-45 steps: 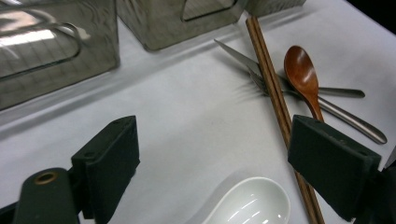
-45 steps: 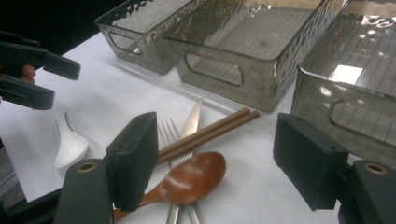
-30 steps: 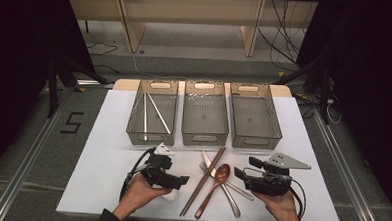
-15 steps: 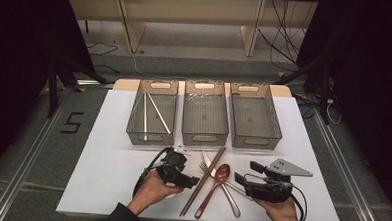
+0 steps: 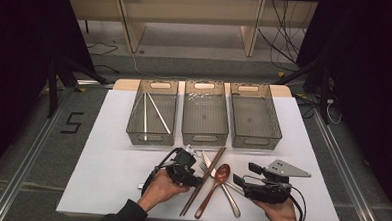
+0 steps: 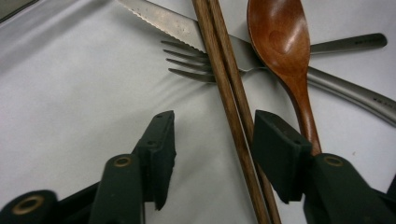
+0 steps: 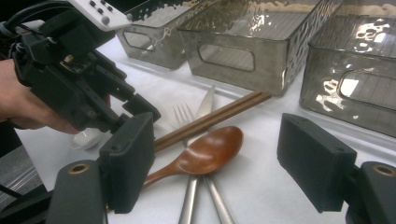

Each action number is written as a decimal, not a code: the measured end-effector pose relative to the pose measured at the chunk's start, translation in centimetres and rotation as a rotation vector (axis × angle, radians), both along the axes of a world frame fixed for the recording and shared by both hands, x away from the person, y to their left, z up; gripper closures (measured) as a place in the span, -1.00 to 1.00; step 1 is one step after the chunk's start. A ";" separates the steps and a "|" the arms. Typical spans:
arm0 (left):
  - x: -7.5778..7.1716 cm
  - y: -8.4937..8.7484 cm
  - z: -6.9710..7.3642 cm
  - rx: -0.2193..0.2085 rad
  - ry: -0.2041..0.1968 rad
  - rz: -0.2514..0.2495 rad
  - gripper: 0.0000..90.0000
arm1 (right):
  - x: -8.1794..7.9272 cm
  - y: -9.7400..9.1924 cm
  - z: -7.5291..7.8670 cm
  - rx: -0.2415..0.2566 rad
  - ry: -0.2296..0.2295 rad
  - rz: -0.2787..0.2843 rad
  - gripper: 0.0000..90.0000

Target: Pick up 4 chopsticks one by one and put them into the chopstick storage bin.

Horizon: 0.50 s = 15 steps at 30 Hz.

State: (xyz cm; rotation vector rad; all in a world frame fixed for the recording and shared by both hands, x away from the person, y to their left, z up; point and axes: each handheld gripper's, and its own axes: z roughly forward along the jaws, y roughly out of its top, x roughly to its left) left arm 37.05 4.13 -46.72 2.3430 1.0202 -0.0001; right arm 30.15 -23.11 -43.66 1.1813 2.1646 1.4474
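Covering the table point(image 5: 106, 176), white sheet; dark room, grey floor point(image 5: 37, 148).

The worktop point(image 5: 106, 176) is white. Three bins point(image 5: 205, 113) are smoky grey and see-through. The chopsticks point(image 6: 229, 93) are dark brown wood with grain, and the spoon point(image 6: 280, 37) is reddish brown. The fork point(image 6: 187, 60) and knife point(image 6: 159, 18) are silver steel. Both tools, left point(image 5: 195, 178) and right point(image 5: 241, 178), are black.

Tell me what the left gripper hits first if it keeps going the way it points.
The chopsticks. The left gripper is open, with the pair running up between its jaws, close to one of them. Past those lie the fork and knife. Depth is hard to judge, so height above them is unclear.
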 end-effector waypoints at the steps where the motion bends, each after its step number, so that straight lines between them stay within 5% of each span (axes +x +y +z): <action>1: 0.0 0.0 -0.1 -0.003 0.005 -0.006 0.16 | 0.0 0.0 0.0 -0.003 -0.001 0.002 -0.37; 15: -0.1 -1.0 -0.5 0.000 0.011 -0.052 0.52 | 0.0 0.1 0.0 -0.009 0.004 0.011 -0.35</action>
